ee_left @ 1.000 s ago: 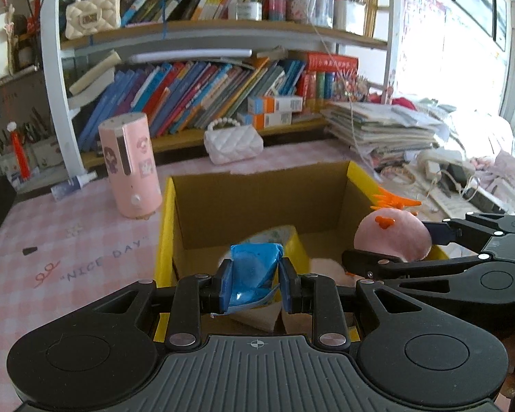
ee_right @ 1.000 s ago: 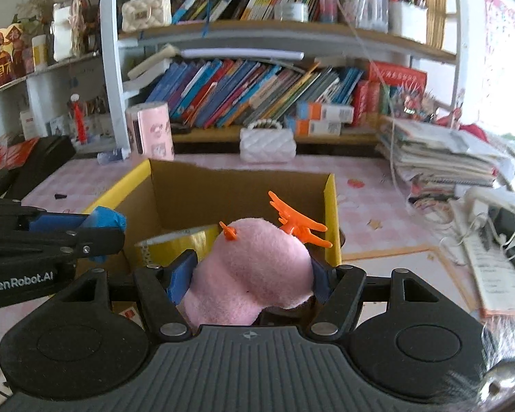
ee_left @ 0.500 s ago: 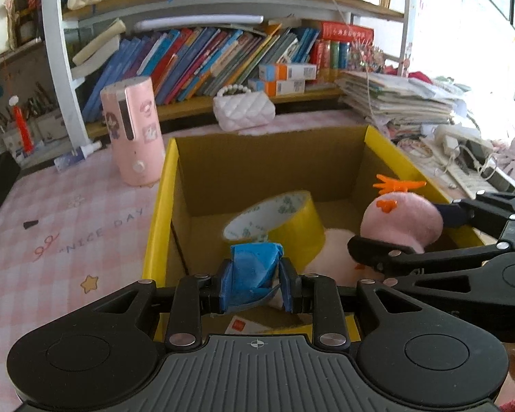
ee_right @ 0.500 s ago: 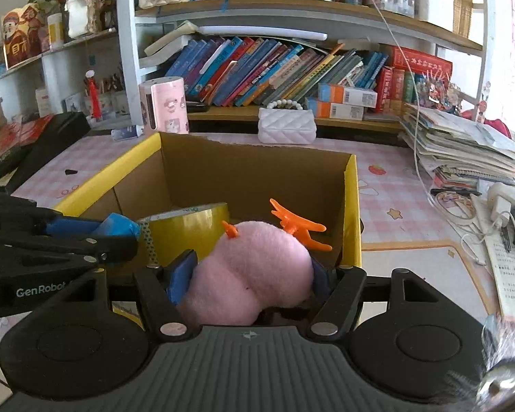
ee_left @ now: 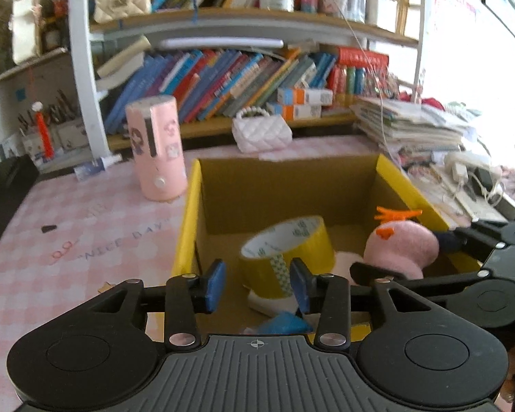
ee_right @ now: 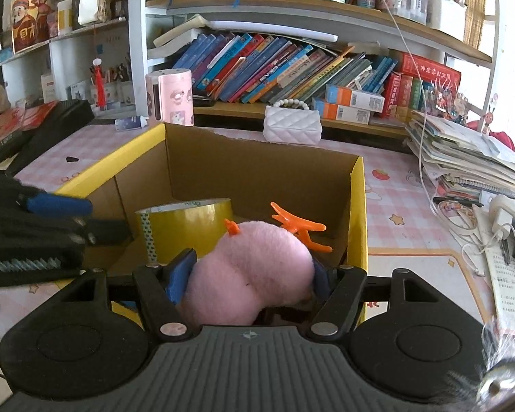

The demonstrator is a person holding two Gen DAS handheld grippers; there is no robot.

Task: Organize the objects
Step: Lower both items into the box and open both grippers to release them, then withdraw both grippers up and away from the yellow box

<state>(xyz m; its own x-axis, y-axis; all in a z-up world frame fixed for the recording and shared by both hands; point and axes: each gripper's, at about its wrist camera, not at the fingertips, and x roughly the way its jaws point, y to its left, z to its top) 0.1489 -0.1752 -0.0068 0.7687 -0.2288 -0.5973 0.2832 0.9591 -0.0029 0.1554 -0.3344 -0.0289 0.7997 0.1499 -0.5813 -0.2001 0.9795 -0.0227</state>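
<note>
A yellow cardboard box (ee_left: 189,219) (ee_right: 358,226) stands open on the pink checked table. Inside it lies a yellow tape roll (ee_left: 286,247) (ee_right: 189,221). My left gripper (ee_left: 257,283) hangs over the box's near edge, its jaws opening, with nothing between the blue pads. A small blue packet (ee_left: 285,322) lies just below them in the box. My right gripper (ee_right: 249,274) is shut on a pink plush toy (ee_right: 254,267) (ee_left: 401,247) with orange antlers, held over the box's right side.
A pink cylinder (ee_left: 156,151) stands left of the box and a white quilted purse (ee_left: 261,132) behind it. Bookshelves (ee_right: 292,65) fill the back. Stacked papers (ee_right: 463,158) and cables crowd the right. A black case (ee_right: 48,130) lies at the left.
My left gripper's jaws have parted and the blue packet has dropped from them into the box. The right gripper still grips the pink plush.
</note>
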